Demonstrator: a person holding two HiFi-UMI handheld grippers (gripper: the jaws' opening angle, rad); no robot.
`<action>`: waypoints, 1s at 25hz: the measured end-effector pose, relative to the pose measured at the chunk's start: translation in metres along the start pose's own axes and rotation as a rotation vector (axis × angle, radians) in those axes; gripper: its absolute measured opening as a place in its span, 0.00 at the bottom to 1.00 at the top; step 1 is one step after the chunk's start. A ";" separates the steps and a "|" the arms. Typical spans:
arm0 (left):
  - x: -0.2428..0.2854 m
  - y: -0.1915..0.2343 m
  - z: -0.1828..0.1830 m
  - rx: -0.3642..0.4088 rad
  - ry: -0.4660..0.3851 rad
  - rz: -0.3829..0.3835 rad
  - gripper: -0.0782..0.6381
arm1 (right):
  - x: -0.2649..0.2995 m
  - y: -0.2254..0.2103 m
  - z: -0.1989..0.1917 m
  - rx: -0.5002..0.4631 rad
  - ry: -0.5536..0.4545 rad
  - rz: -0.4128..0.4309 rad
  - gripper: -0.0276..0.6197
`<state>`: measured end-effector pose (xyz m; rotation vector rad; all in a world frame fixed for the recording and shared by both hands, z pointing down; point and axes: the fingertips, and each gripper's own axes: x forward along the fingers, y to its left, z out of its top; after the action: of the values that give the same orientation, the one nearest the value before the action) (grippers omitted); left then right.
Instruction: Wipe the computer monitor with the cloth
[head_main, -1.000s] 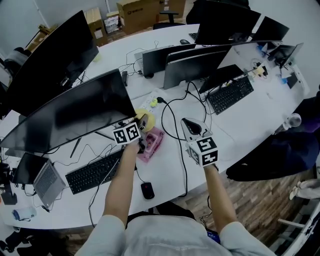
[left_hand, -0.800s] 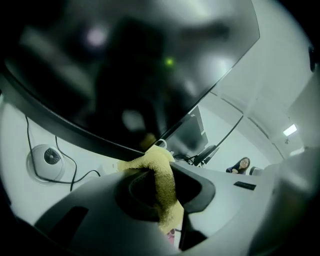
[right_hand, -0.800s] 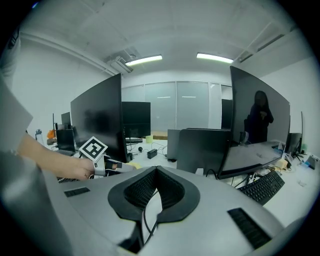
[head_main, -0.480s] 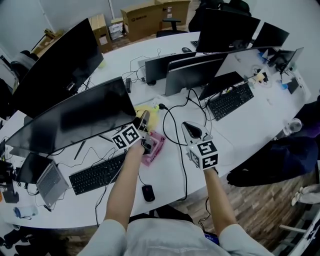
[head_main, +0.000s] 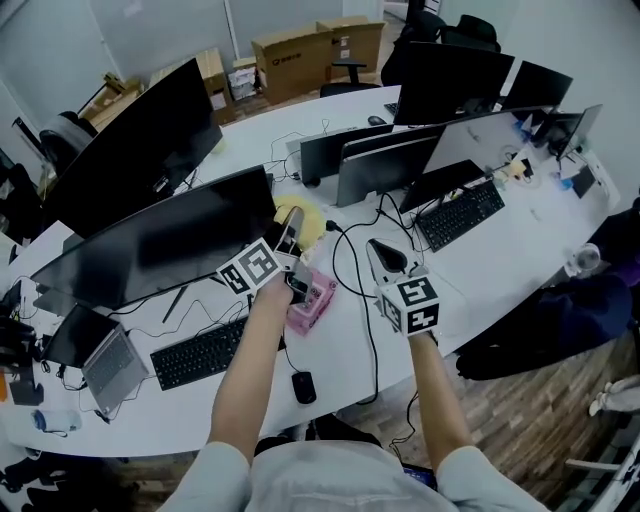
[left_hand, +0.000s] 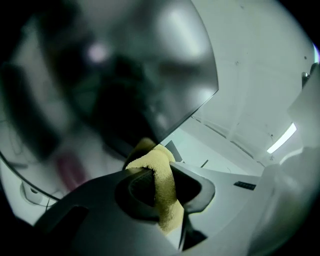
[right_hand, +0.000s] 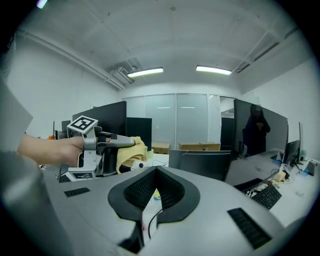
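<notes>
Your left gripper (head_main: 289, 225) is clenched on the yellow cloth (head_main: 312, 229), held at the right edge of the curved monitor (head_main: 150, 250). Your right gripper (head_main: 380, 252) is closed on nothing, above the desk (head_main: 480, 260).

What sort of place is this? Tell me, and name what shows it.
Most likely an open-plan office: a long curved white desk carries several monitors and keyboards, with ceiling strip lights and glass partitions at the back.
</notes>
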<state>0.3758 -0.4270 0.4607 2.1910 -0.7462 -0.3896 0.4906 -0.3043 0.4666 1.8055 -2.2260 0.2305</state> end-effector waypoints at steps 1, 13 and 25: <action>-0.002 -0.009 0.007 0.008 -0.004 -0.010 0.21 | -0.003 0.002 0.006 -0.001 -0.008 -0.004 0.08; -0.024 -0.108 0.086 0.136 -0.091 -0.131 0.21 | -0.049 0.024 0.059 -0.041 -0.087 -0.042 0.08; -0.115 -0.155 0.101 0.750 -0.026 -0.151 0.21 | -0.102 0.065 0.085 -0.078 -0.129 -0.103 0.08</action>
<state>0.2958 -0.3315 0.2821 2.9612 -0.8316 -0.2285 0.4376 -0.2195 0.3573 1.9360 -2.1843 0.0073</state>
